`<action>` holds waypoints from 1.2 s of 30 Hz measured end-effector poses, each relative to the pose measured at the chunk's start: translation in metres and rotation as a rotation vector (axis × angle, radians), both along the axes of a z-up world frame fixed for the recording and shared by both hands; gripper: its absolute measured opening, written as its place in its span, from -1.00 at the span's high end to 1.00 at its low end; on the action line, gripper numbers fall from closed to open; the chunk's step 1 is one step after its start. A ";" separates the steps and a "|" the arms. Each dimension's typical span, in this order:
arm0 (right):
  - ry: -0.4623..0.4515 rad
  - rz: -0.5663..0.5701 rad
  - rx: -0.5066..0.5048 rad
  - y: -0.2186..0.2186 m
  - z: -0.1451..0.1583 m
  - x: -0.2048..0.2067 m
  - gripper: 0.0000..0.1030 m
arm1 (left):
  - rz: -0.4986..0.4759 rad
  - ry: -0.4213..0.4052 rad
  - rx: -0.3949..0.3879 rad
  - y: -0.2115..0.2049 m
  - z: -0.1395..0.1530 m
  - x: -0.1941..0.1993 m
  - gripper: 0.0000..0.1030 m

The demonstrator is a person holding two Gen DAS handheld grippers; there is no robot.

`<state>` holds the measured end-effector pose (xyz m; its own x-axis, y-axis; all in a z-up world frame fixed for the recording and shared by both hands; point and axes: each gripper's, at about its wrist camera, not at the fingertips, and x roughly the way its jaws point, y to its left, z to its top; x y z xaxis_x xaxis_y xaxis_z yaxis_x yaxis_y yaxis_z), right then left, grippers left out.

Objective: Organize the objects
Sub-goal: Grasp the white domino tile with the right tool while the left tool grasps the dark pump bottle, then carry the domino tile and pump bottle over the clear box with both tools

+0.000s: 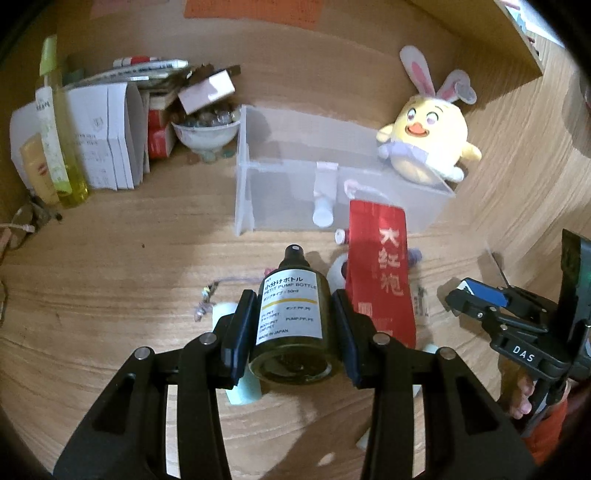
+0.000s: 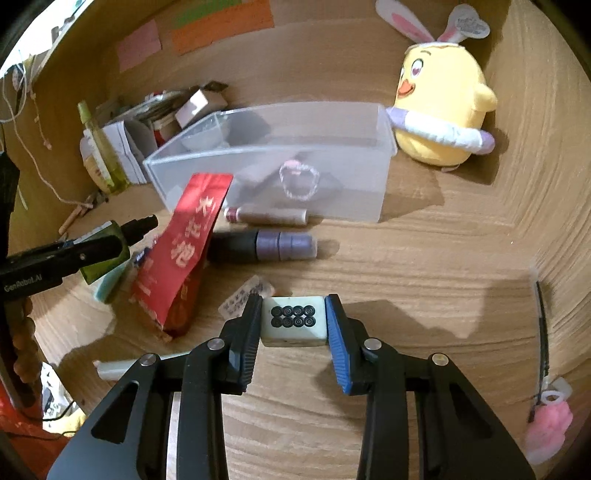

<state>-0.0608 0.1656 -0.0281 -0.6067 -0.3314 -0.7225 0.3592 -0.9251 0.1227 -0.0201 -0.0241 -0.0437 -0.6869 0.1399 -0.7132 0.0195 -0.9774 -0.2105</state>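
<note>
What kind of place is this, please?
Probably a home desk or shelf nook: wooden surface, sticky notes on its back wall, a plush chick, a clear storage box.

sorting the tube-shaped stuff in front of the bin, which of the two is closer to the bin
The thin brown tube lies right against the bin's front wall. The thicker black-and-purple tube lies parallel, a row further out toward the right gripper.
</note>
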 end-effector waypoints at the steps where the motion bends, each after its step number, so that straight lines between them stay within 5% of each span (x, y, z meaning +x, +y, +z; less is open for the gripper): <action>1: 0.006 -0.002 -0.002 0.001 0.002 -0.001 0.39 | 0.000 0.010 0.001 0.000 0.003 -0.001 0.20; 15: 0.135 -0.027 -0.048 0.004 0.043 -0.012 0.39 | 0.001 0.153 -0.021 0.001 0.046 -0.009 0.20; 36: 0.312 -0.046 -0.092 0.006 0.105 -0.045 0.39 | 0.008 0.256 -0.041 0.000 0.077 -0.048 0.20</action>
<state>-0.1055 0.1718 0.0771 -0.8100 -0.3536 -0.4679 0.3509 -0.9314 0.0966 -0.0685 -0.0242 0.0337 -0.8468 0.1083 -0.5208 -0.0220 -0.9853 -0.1692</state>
